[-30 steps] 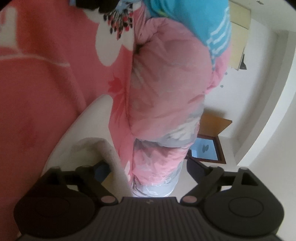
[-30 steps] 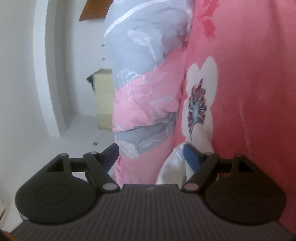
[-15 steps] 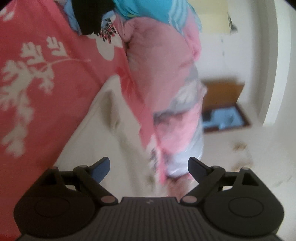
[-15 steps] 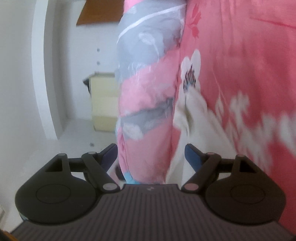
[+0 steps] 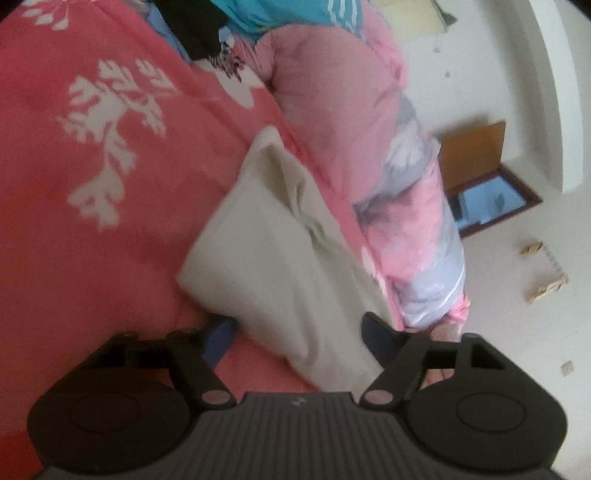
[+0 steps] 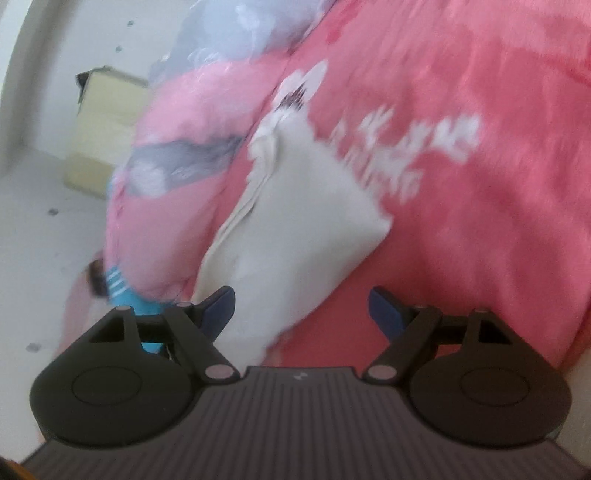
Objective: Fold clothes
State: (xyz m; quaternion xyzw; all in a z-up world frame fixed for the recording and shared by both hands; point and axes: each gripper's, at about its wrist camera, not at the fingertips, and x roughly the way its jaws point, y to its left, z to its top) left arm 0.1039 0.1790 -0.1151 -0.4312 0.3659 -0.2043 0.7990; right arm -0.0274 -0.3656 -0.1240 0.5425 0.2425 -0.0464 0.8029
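A folded cream-white garment lies on the pink flowered bedspread, close to a rolled pink-and-grey quilt. My left gripper is open just behind the garment's near end, and the cloth runs between its blue-padded fingers without being pinched. The right wrist view shows the same garment from its other end. My right gripper stands open there, its left finger over the cloth's near edge. Both views are motion-blurred.
A turquoise striped garment and a black one lie at the far end of the bed. The quilt borders the bed's edge. Beyond it are white floor, a cream cabinet and a brown door.
Both grippers have let go of the cream garment and drawn back from it. It now lies folded on the bedspread, and more of it shows in both views.
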